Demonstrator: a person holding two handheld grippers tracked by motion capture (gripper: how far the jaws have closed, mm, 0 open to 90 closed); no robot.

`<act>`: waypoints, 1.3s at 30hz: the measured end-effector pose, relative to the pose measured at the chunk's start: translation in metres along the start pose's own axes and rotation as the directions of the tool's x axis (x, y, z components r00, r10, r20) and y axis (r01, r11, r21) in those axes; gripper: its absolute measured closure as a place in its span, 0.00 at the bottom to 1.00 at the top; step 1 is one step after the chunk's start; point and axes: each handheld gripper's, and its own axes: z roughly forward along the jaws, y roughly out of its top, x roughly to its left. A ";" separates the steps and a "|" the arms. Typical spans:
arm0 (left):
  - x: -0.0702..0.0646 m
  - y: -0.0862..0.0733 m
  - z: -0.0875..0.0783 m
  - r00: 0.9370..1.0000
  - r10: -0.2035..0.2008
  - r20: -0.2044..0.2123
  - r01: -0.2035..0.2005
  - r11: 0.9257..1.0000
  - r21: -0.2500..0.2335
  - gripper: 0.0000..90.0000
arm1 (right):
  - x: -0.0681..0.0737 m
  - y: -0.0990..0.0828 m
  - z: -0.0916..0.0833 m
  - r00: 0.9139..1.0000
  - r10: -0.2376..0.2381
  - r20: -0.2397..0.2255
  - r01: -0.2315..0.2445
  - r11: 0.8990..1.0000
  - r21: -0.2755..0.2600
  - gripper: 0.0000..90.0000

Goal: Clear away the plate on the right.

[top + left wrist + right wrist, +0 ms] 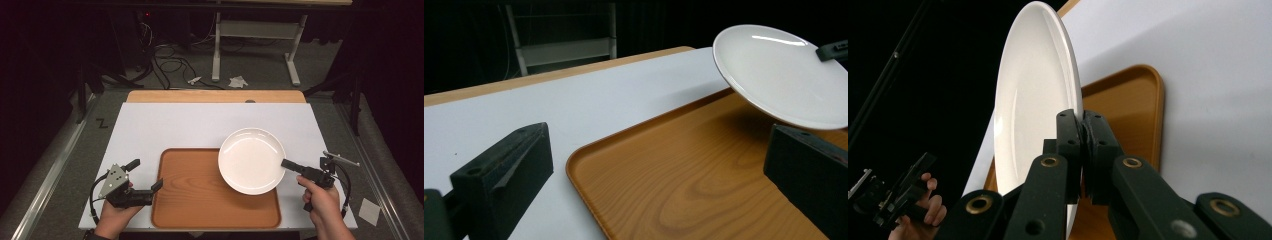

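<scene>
A white round plate [251,160] hangs in the air over the far right corner of a wooden tray [200,200]; in the left gripper view the plate [784,75] is tilted, clear of the tray [694,180]. My right gripper [286,164] is shut on the plate's right rim, and its jaws pinch the rim of the plate [1035,100] in its own view. My left gripper [147,175] is open at the tray's left edge, one jaw over the tray and one over the white mat, with nothing between them.
The tray lies on a white mat [165,125] that covers a wooden table [215,96]. Past the table's far edge are a white stand [255,40], cables and scraps of paper on the floor. A paper scrap [369,211] lies at the right.
</scene>
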 end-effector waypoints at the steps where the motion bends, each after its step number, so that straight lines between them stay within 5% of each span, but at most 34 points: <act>1: 0.000 0.000 0.000 1.000 0.002 0.000 -0.002 1.000 -0.001 0.00 | -0.002 -0.002 0.000 1.000 0.007 -0.007 -0.007 1.000 0.002 1.00; 10: -0.001 0.001 0.001 1.000 0.015 0.006 -0.015 1.000 0.003 0.00 | 0.006 -0.012 0.004 0.999 -0.002 -0.037 0.003 0.999 0.033 1.00; 23: -0.001 0.002 -0.001 1.000 0.025 0.010 -0.025 1.000 -0.004 0.00 | 0.006 -0.021 0.015 0.999 -0.041 0.016 0.039 0.995 0.092 1.00; 39: 0.000 0.002 0.000 1.000 0.023 0.010 -0.023 1.000 -0.005 0.00 | 0.005 -0.026 0.021 0.999 -0.038 0.019 0.035 0.988 0.149 0.99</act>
